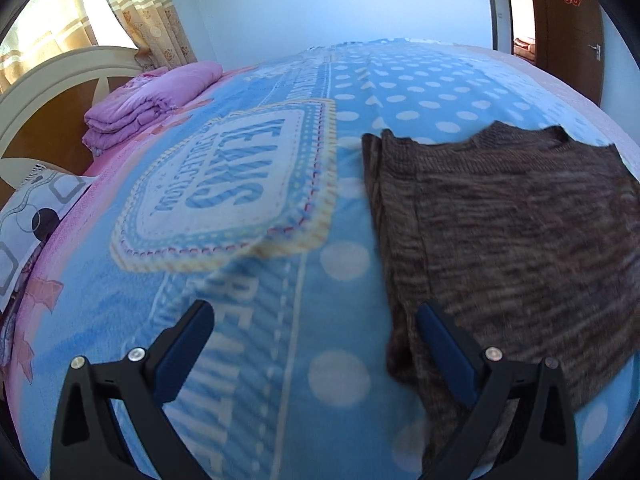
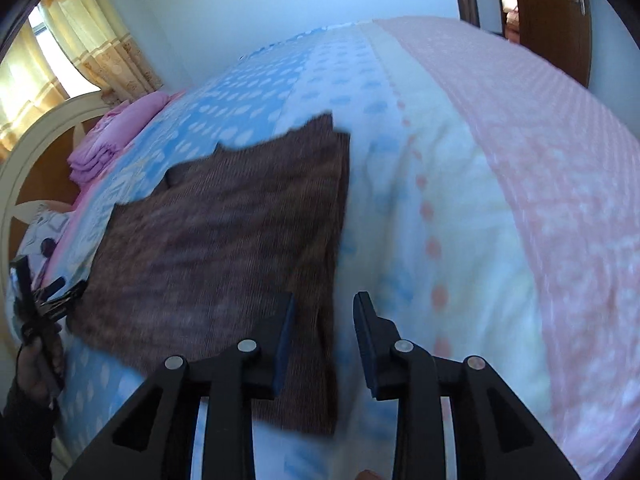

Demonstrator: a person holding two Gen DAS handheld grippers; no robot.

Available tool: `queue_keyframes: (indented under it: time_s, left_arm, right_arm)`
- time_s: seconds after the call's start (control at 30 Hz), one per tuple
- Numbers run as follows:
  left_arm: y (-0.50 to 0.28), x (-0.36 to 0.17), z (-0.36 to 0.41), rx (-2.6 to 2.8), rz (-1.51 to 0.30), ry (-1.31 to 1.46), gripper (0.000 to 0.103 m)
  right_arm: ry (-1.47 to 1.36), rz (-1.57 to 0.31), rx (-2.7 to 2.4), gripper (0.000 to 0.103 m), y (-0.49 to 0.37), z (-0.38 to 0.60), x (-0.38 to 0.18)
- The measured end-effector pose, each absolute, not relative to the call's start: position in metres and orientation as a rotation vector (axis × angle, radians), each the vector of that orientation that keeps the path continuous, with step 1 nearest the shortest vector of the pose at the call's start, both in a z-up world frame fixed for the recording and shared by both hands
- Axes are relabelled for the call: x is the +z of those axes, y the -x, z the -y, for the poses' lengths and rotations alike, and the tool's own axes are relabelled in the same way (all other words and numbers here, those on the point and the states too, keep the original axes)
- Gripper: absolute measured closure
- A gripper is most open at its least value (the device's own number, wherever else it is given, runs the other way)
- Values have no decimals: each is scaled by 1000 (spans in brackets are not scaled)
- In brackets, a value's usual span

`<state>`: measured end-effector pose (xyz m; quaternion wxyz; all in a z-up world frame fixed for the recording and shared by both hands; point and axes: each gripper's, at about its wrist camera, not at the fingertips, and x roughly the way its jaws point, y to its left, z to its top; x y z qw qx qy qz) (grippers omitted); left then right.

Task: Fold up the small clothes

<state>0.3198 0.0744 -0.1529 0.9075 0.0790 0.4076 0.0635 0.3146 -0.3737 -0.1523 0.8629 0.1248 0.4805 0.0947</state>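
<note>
Bedspread in blue with white dots fills most of both views, a broad soft surface on which everything else lies. On it rests the brown knitted garment, spread flat with its side parts already turned in, so it forms a long rectangle running away from me toward the far end of the bed, neckline at the far end. It lies between my two claws: to the right of my left gripper and to the left of my right gripper. My left gripper is spread wide, holding nothing, its right finger hovering over the garment's near left edge. My right gripper is parted more narrowly, also holding nothing, and it straddles the garment's right edge near the bottom corner, left finger over the knit and right finger over bare bedspread. Both claws seem about equally near the hem, so I judge the next fold would lift the near end and carry it along the long axis toward the neckline. Bare bedspread beyond the neckline and on both sides leaves room for that. A folded purple quilt sits well apart near the headboard, and a patterned pillow lies far left, both out of the way.
</note>
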Motion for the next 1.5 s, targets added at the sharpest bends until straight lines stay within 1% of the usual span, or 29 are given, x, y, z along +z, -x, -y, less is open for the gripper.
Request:
queue_keyframes:
  time_s: [0.03,0.07,0.13,0.17,0.23,0.3,0.33,0.37,0.43,0.53,0.7,0.83,0.9,0.97,1.03,1.13,1.2,1.33,1.43,1.5]
  left_arm:
    - [-316,-154,-71,131,-833,-176,0]
    - [-314,-155,-67,134,-830,-198,0]
    - [-309,-157,-61,140,-834,-234,0]
    - [-307,-159,-58,149,-843,-259,0]
    - [-302,-161,-57,155,-841,-273,0]
    - [-296,-161,-59,152,-835,-268,0]
    - [-295,-161,-59,149,-833,-265,0]
    - [-293,-161,-60,146,-833,-261,0]
    - [-292,-160,-62,143,-836,-249,0]
    - [-289,-161,-65,140,-833,-231,0]
    - [-293,-165,-75,109,-865,-149,0]
    - [-291,-166,-77,101,-866,-130,0]
    - [-290,-166,-78,101,-864,-127,0]
    - [-289,-165,-80,98,-863,-113,0]
    - [-288,-165,-84,94,-863,-92,0]
    - [-287,-166,-90,92,-873,-62,0]
    - [-286,-167,-90,98,-879,-61,0]
    - [-282,-166,-87,122,-871,-83,0]
    - [-279,-167,-88,138,-870,-91,0]
    - [-279,-167,-90,135,-873,-86,0]
  right_arm:
    - [-260,-1026,215,81,-309,371,-157]
    - [-232,-1026,226,93,-304,365,-160]
    - [-161,-1001,199,95,-293,357,-155]
    - [-168,-1008,194,95,-289,357,-153]
    - [-172,-1015,187,95,-282,358,-153]
    - [-117,-1023,173,95,-282,354,-159]
    - [-112,-1009,165,93,-282,355,-159]
    - [-127,-996,157,87,-283,356,-156]
    - [-142,-974,130,80,-282,358,-146]
    - [-67,-861,87,80,-280,339,-117]
    - [-14,-824,238,79,-300,271,-101]
    - [46,-853,315,76,-317,205,-120]
    - [86,-881,336,76,-316,179,-138]
    - [92,-961,337,75,-310,168,-163]
    - [125,-911,322,75,-290,166,-166]
    - [132,-923,337,75,-278,169,-162]
    - [119,-928,340,75,-280,171,-154]
    - [122,-838,349,75,-286,160,-136]
    - [116,-837,377,75,-299,140,-136]
    - [130,-873,400,75,-304,125,-150]
